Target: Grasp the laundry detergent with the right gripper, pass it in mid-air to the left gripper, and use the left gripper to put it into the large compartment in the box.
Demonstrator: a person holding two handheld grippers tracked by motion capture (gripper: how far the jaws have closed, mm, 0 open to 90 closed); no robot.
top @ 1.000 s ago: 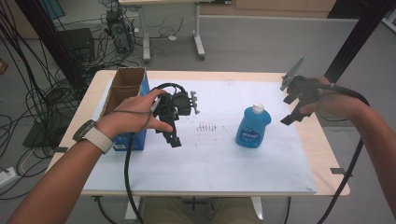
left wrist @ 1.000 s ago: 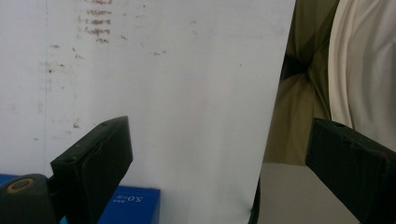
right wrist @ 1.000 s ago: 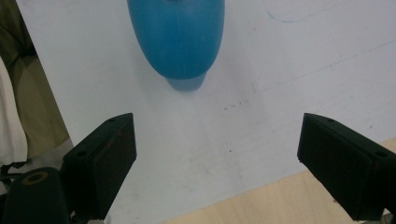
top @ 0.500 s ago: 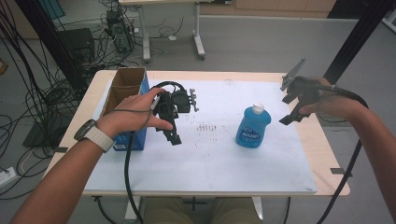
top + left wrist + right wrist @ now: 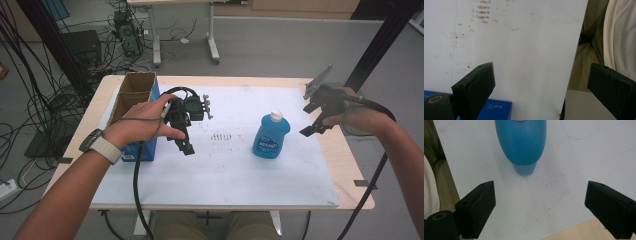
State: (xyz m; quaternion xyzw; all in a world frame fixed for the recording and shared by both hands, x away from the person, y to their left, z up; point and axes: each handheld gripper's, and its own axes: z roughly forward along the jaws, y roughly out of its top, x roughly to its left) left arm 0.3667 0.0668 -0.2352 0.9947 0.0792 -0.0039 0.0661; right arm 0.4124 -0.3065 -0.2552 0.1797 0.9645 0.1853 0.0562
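Standing apart from right gripper (image 5: 539, 202) fingers: blue bottle (image 5: 521, 141).

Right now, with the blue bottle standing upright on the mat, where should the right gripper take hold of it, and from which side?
Probably around the blue bottle's wide body, from the bottle's right, where the open right gripper waits. The bottle stands upright, and nothing lies between them on the white mat.

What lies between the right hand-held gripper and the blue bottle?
Nothing: in the right gripper view, bare white mat separates the open right hand-held gripper from the blue bottle.
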